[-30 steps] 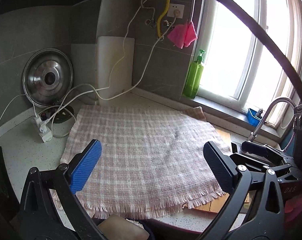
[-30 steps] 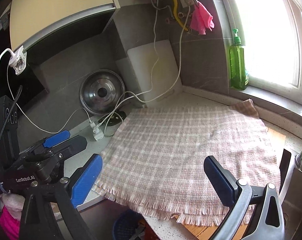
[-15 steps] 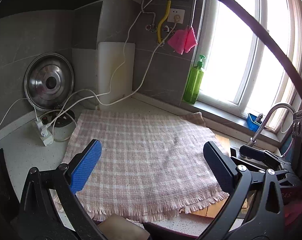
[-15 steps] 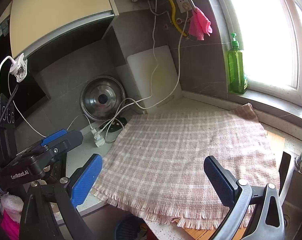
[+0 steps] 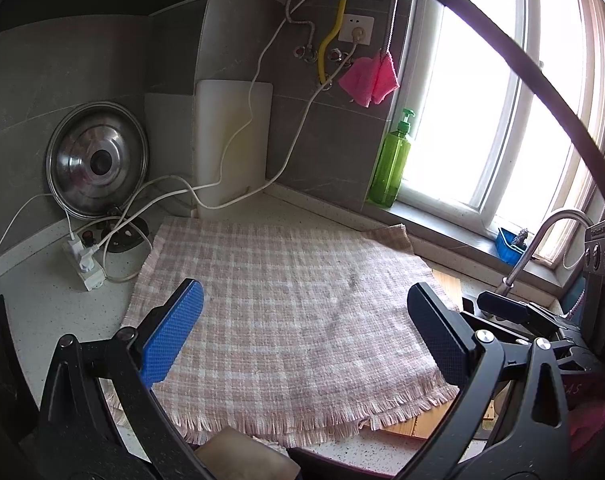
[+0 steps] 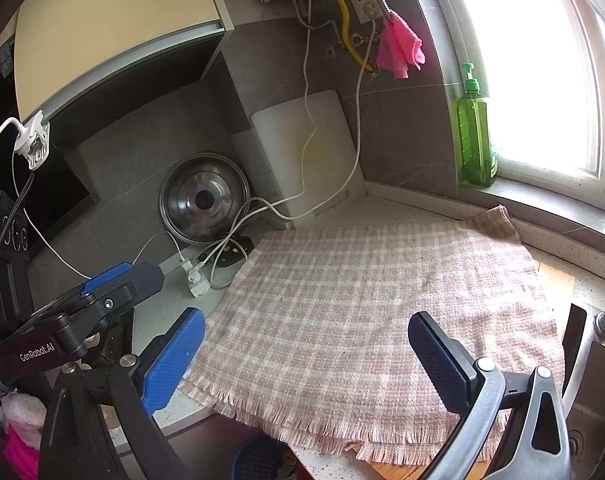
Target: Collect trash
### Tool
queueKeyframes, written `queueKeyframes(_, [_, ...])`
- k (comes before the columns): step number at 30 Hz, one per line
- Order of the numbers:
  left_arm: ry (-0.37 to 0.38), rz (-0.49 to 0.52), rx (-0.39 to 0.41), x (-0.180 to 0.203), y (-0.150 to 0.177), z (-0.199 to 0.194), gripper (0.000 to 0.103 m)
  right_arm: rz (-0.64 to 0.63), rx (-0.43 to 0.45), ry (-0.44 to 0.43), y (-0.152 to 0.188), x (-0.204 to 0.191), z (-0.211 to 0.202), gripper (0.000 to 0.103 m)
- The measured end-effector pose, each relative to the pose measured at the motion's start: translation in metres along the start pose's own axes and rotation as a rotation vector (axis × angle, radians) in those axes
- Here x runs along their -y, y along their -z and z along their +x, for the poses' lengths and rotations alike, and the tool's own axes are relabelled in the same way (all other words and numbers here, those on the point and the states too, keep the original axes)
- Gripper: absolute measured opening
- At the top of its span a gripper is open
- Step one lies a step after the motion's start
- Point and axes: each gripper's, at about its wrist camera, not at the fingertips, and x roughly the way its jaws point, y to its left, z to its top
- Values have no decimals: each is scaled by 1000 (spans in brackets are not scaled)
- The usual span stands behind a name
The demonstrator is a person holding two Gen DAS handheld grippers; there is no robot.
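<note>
Trash shows only dimly inside a blue bin (image 6: 258, 460) below the near counter edge. Both left gripper (image 5: 302, 332) and right gripper (image 6: 306, 344) hover spread and empty above the cloth (image 5: 286, 304).

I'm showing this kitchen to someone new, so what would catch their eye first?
The pink plaid cloth spread across the countertop fills the middle. Behind it, a steel pot lid leans on the grey wall beside a white cutting board. A green soap bottle glows on the bright windowsill, with a pink rag hanging above left.
</note>
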Motion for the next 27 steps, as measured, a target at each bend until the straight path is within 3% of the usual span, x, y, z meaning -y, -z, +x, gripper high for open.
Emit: queueKeyframes(27, [-24, 3, -17, 1, 3, 8, 103, 1, -16, -1, 1, -1, 14, 103])
